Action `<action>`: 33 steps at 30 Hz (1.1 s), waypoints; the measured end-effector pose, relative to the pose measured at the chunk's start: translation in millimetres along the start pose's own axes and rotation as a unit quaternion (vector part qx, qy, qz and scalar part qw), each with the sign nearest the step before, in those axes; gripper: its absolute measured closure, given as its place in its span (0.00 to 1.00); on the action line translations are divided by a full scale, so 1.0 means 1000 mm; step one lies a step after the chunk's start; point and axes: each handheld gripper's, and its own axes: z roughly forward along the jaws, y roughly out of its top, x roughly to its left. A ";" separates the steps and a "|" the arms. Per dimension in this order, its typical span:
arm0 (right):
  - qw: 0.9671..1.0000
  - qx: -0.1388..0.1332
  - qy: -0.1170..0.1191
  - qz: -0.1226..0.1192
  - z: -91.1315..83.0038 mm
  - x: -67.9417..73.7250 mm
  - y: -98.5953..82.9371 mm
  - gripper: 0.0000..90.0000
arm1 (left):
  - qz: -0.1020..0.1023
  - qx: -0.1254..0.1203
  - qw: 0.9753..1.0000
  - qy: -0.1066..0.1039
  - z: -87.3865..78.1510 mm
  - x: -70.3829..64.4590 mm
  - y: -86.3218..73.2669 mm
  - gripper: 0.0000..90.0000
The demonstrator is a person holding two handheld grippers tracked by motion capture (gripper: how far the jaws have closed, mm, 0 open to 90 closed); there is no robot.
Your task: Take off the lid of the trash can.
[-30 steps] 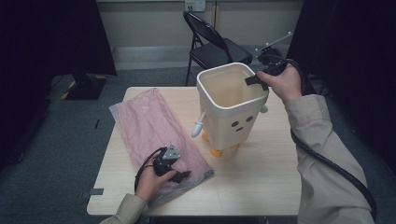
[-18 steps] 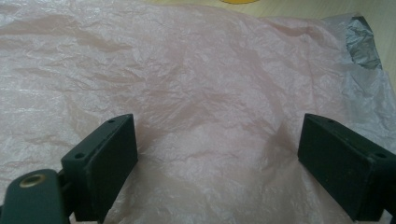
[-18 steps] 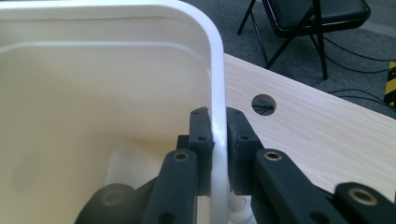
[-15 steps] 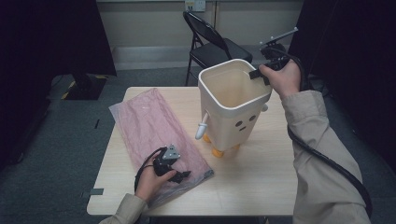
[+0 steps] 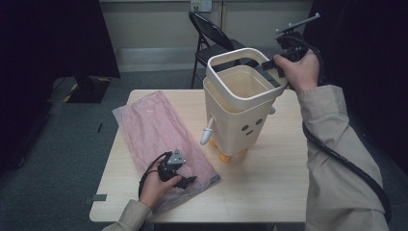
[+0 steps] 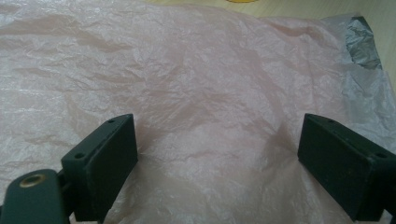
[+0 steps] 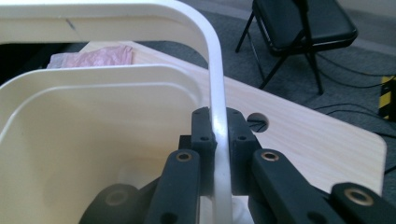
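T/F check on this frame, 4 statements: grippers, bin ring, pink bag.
1. The right gripper is clamped on the white rim ring of the cream bin. True.
2. The left gripper is shut on the pink bag. False: its jaws stand wide open over the bag.
3. The ring sits lifted above the bin's top edge. True.
4. The pink bag is inside the bin. False: it lies flat on the table, beside the bin.

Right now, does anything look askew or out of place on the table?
Yes: the white rim frame sits tilted, lifted off the cream bin on the side where the right gripper clamps it. The pink bag lies flat and crinkled under the open left gripper.
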 end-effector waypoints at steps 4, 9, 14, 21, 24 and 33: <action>1.000 0.005 -0.010 -0.006 -0.015 -0.005 -0.001 0.94 | 0.000 0.000 1.000 0.000 0.000 0.000 0.000 0.12; 1.000 0.005 -0.012 -0.006 -0.031 -0.015 -0.013 0.94 | 0.000 0.000 1.000 0.000 0.000 0.000 0.000 0.12; 1.000 0.012 -0.017 -0.008 -0.043 -0.024 -0.028 0.94 | 0.000 0.000 1.000 0.000 0.000 0.000 0.000 0.12; 1.000 0.012 -0.020 -0.009 -0.061 -0.035 -0.047 0.94 | 0.000 -0.001 1.000 0.000 0.000 0.000 0.000 0.12; 1.000 0.013 -0.019 -0.009 -0.068 -0.040 -0.056 0.94 | 0.000 -0.001 1.000 0.000 0.000 0.000 0.000 0.12; 1.000 0.012 -0.020 -0.005 -0.086 -0.054 -0.082 0.94 | 0.000 -0.001 1.000 0.001 0.000 0.000 0.000 0.12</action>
